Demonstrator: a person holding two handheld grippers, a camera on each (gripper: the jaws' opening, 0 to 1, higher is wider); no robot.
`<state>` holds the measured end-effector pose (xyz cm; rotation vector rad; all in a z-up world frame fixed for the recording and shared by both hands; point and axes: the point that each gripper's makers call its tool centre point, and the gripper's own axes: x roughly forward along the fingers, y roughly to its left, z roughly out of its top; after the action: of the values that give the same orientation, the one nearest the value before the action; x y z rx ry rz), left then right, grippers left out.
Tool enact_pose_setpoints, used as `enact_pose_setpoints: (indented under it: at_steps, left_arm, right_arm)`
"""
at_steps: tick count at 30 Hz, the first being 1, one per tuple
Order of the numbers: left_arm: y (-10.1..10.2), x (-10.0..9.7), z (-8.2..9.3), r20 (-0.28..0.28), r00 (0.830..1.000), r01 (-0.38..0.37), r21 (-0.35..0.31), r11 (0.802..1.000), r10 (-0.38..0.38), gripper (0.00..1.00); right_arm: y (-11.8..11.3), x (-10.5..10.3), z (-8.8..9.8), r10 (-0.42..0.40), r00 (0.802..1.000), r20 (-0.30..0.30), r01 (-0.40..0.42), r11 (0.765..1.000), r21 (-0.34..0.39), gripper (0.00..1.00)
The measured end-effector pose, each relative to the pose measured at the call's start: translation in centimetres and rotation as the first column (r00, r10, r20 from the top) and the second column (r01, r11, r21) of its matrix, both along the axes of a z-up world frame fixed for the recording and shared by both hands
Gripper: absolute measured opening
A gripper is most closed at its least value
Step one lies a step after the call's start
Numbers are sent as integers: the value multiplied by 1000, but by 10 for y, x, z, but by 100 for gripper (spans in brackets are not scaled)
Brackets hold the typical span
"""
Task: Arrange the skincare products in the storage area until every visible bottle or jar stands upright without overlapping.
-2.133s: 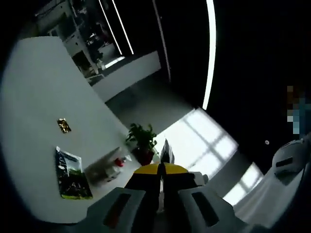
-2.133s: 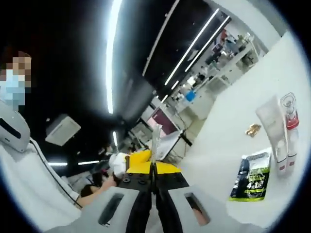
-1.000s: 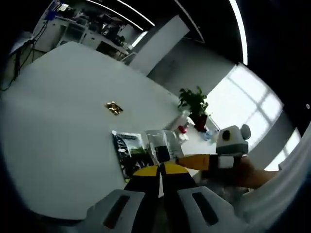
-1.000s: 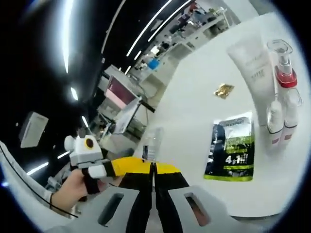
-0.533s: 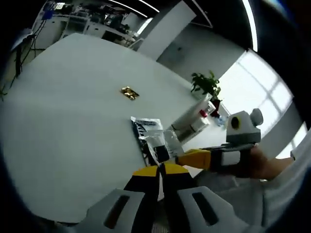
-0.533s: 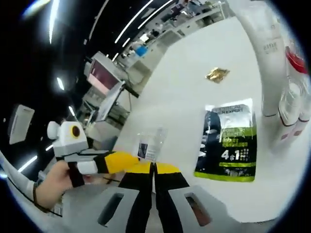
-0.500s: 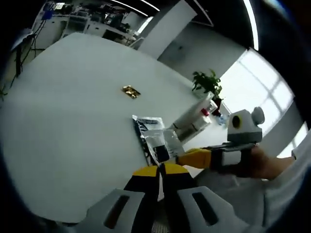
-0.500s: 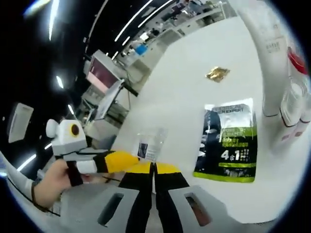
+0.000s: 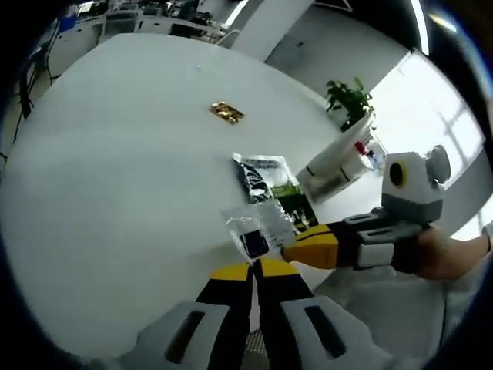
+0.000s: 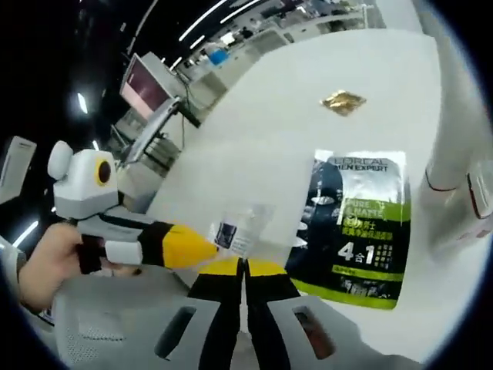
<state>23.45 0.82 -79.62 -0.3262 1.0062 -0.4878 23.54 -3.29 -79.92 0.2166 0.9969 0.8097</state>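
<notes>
Here, a small clear plastic sachet [image 9: 254,227] is pinched by both the left gripper [image 9: 254,271] and right gripper [image 10: 243,270] above the white table [image 9: 115,193]; opposed pulling risks tearing it, with the lying white tubes [image 9: 331,166] well apart.

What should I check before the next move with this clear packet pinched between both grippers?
1. Left gripper shut on the clear packet: ok.
2. Right gripper shut on the same packet: ok.
3. Packet clear of the table: cannot tell.
4. Green and black sachet lying flat, nothing on top of it: ok.
5. White tube and bottles standing upright: not ok, they lie on their sides.
6. Gold wrapper apart from the other items: ok.
</notes>
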Motion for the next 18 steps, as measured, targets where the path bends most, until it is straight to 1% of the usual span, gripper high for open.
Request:
enact_pose_setpoints:
  at_steps: [2, 3, 6, 9, 14, 18]
  left_arm:
    - [2, 3, -7, -14, 1000, 3, 9, 1000, -3, 1]
    - [1, 1, -6, -17, 1000, 2, 12, 1000, -2, 1]
    - [2, 3, -14, -35, 999, 16, 30, 999, -15, 1]
    - [3, 4, -18, -39, 999, 23, 45, 999, -22, 1]
    - [5, 2, -21, -54, 998, 22, 60, 998, -19, 1]
    - [7, 6, -26, -58, 998, 20, 70, 997, -16, 1]
  right_arm:
    - [0, 1, -5, 3, 1000, 0, -3, 1000, -8, 1]
    - [0, 1, -8, 5, 1000, 0, -5, 1000, -15, 1]
    - [0, 0, -11, 8, 1000, -4, -8, 1000, -26, 1]
    - [1, 0, -15, 17, 1000, 0, -17, 999, -41, 2]
    - [4, 5, -20, 32, 999, 2, -32, 998, -55, 2]
    - [7, 8, -24, 57, 998, 25, -55, 995, -79, 2]
